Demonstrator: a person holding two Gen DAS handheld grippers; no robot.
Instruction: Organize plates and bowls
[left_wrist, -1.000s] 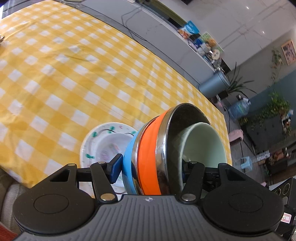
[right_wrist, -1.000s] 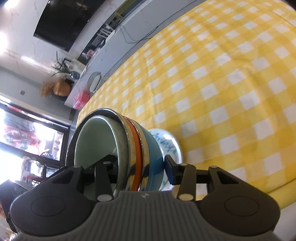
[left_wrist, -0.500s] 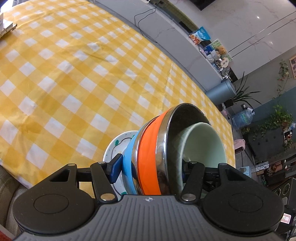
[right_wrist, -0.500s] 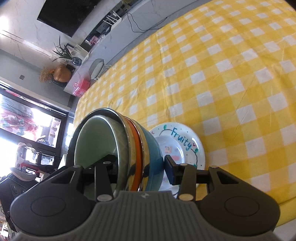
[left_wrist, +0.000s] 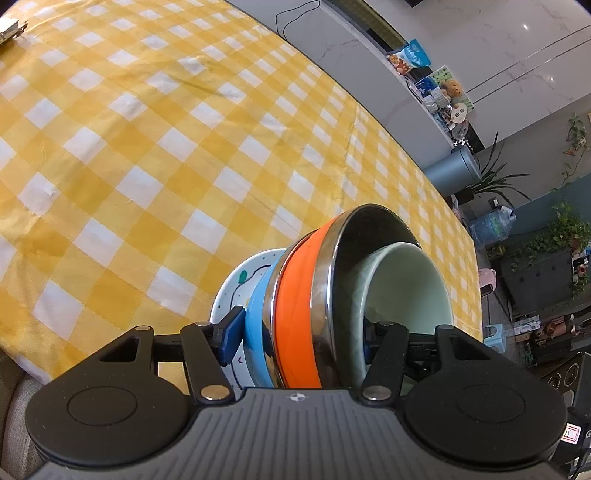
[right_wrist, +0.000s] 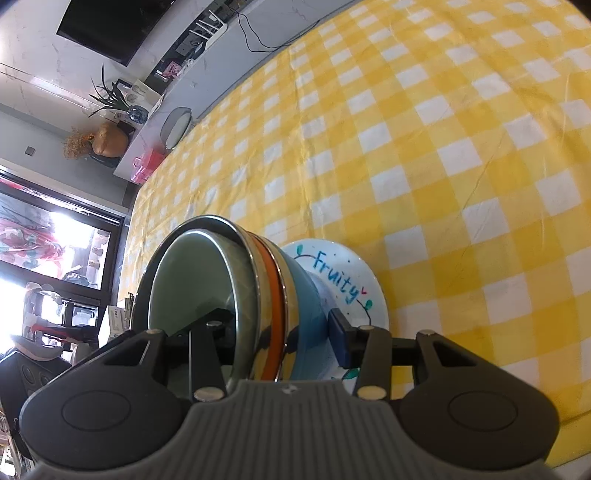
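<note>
A nested stack of bowls (left_wrist: 299, 314) is held from both sides: a blue bowl outermost, an orange steel bowl, and a pale green bowl (left_wrist: 402, 291) inside. My left gripper (left_wrist: 301, 332) is shut across the stack. My right gripper (right_wrist: 280, 332) is shut across the same stack (right_wrist: 273, 302). A white plate (right_wrist: 347, 280) lettered "Fruity" lies on the yellow checked tablecloth just below the stack's base, also seen in the left wrist view (left_wrist: 240, 288). I cannot tell whether the stack touches the plate.
The yellow checked table (left_wrist: 147, 147) spreads beyond the plate. Its near edge (right_wrist: 535, 443) runs close below the grippers. A grey counter (left_wrist: 354, 66) stands past the far edge. A small object (left_wrist: 11, 29) lies at the far left.
The stack and both grippers have moved over the table so the plate now lies right under the stack's base; the plate appears larger and closer. The grip is unchanged.
</note>
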